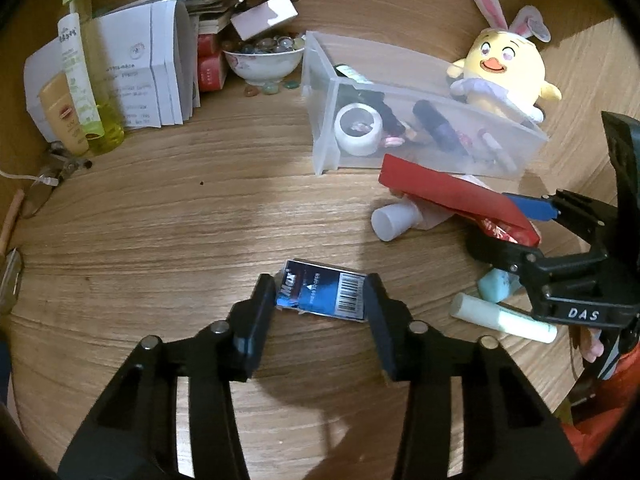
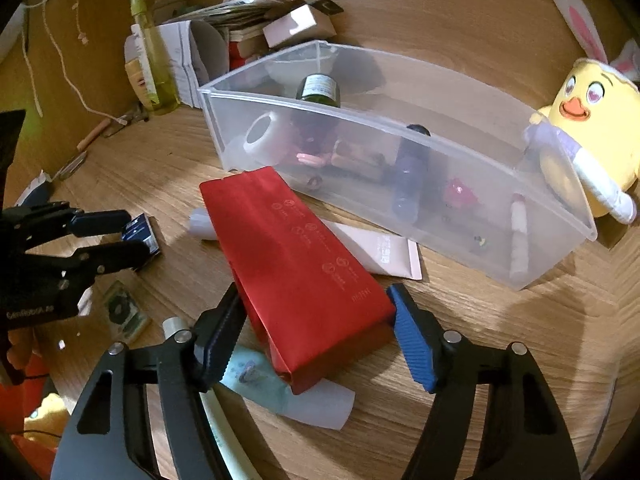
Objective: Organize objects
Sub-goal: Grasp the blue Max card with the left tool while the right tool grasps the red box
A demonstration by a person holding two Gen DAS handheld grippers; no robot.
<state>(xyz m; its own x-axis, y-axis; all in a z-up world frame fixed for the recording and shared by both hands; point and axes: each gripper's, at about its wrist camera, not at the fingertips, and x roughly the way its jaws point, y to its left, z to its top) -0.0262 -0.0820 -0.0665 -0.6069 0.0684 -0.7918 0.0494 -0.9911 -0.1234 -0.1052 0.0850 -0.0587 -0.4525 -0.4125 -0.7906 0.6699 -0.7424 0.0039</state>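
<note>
We see the left gripper [image 1: 320,296] low over the wooden worktop [image 1: 160,232], its two black fingers set against the short ends of a small blue box [image 1: 324,294] with a barcode. The box lies flat on the worktop and the pads pinch it from both sides.

The right gripper [image 2: 316,328] straddles the near end of a red pouch [image 2: 296,272]. Its black left pad touches the pouch edge. The blue right pad stands just beside the other edge; we cannot tell whether it presses. The pouch lies tilted across a pale pink tube [image 2: 380,252] and a light green packet [image 2: 256,380].

A clear bin [image 2: 400,128] stands behind the pouch. It holds a roll of tape [image 2: 262,136], a dark bottle [image 2: 320,92], a purple tube [image 2: 408,176] and small items we cannot identify. A yellow plush chick [image 2: 580,128] with rabbit ears leans against the bin's right end.

At the far left of the worktop stand a yellow-green bottle [image 1: 86,80], folded papers [image 1: 148,64] and a bowl [image 1: 264,62] of glass pebbles. A pale green stick [image 1: 504,318] lies near the right gripper.
</note>
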